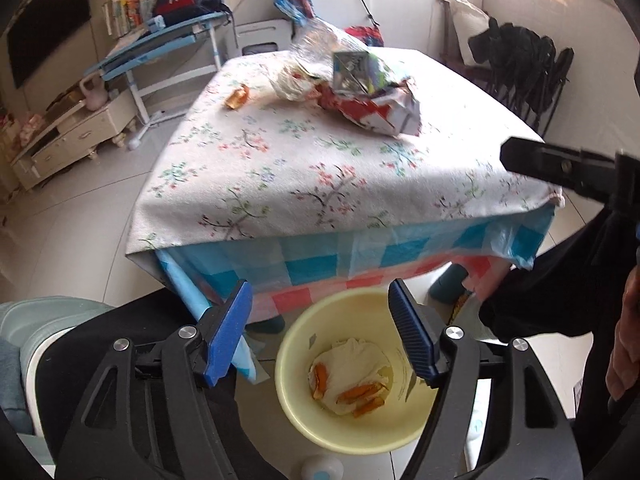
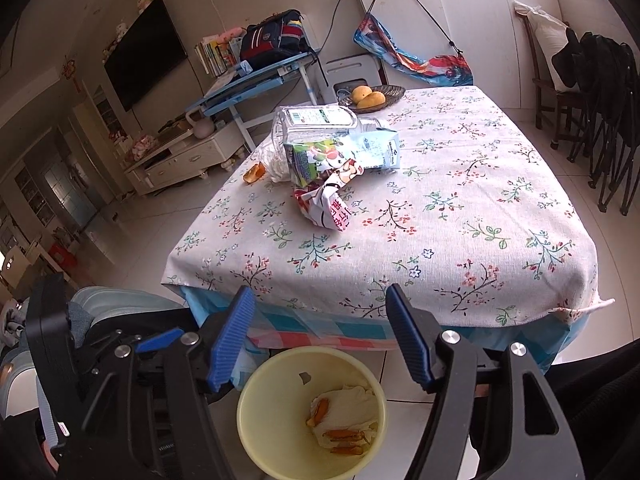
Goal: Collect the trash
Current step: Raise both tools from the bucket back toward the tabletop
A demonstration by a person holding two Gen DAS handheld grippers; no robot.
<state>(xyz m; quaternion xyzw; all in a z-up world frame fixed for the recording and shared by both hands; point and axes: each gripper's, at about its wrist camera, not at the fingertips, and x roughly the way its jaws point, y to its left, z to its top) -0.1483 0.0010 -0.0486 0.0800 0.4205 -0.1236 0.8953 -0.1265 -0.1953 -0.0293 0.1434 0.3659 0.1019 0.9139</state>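
Above the near edge of the table, the left gripper (image 1: 320, 328) and the right gripper (image 2: 320, 334) are both hanging with jaws spread wide, holding nothing. Below them on the floor, a yellow bin (image 2: 256, 432) is sitting with crumpled tissue (image 2: 348, 410) and orange peels (image 2: 344, 436) inside. Farther off, on the floral tablecloth (image 2: 460, 208), a pile of wrappers (image 2: 324, 184) and a clear plastic container (image 2: 316, 120) are lying left of centre, with one peel (image 2: 254, 174) just to their left and a fruit bowl (image 2: 372, 98) at the far edge.
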